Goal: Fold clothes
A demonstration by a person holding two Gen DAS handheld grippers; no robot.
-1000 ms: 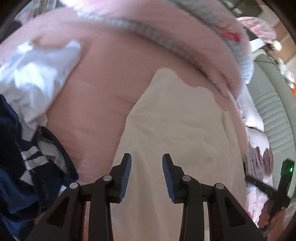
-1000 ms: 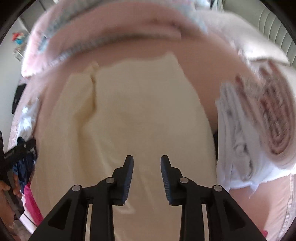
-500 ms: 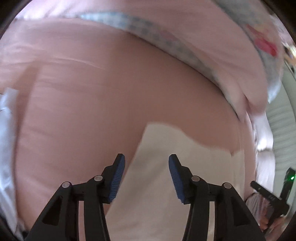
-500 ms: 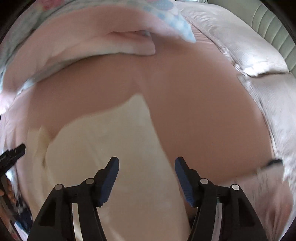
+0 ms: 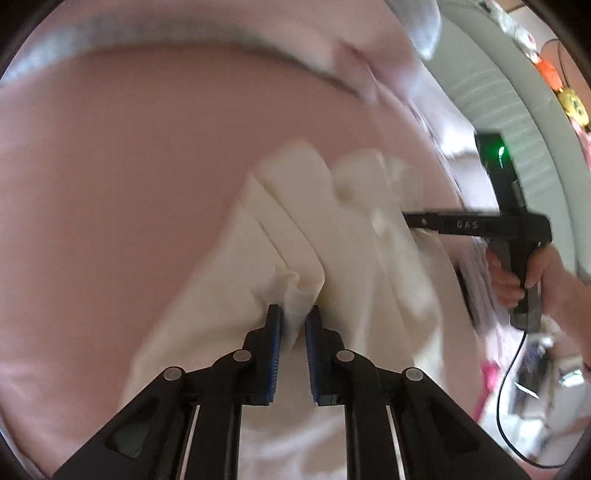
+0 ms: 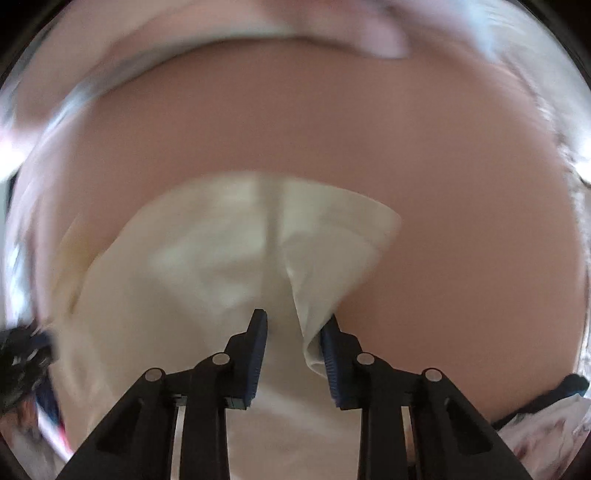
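On smooth pink bedding [image 5: 110, 184], both jaws pinch soft, creased cream cloth [image 5: 343, 236].

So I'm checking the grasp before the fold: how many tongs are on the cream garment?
2. The left tongs pinch a bunched fold at its near edge; the right tongs hold cream garment at its right corner, jaws wider apart. No other tongs are visible.

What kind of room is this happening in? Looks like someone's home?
Probably a bedroom at home. The cream garment lies on a wide pink bedsheet, a bedspread with a grey checked border is bunched at the far side, and a padded grey-green headboard curves alongside.
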